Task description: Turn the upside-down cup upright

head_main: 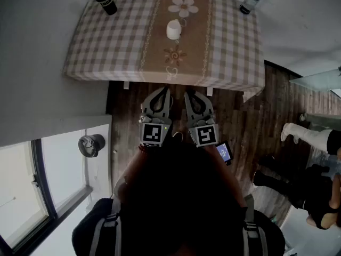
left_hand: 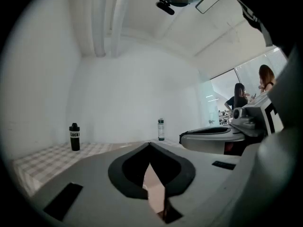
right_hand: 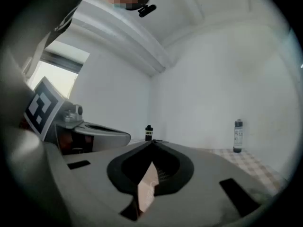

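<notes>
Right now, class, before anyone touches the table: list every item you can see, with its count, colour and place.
table: one, beige-and-white checked cloth with a brown middle strip, far side of the room
cup: one, white, on the brown strip
black bottle: one, black, table's far left corner
clear bottle: one, clear with a dark cap, table's far right corner
floor: dark wood, below the table
small screen: one, lit bluish, beside the right gripper
other person: at least one, dark clothes, right edge
left gripper: one, grey, jaws shut, empty, before the table's near edge
right gripper: one, grey, jaws shut, empty, beside the left
</notes>
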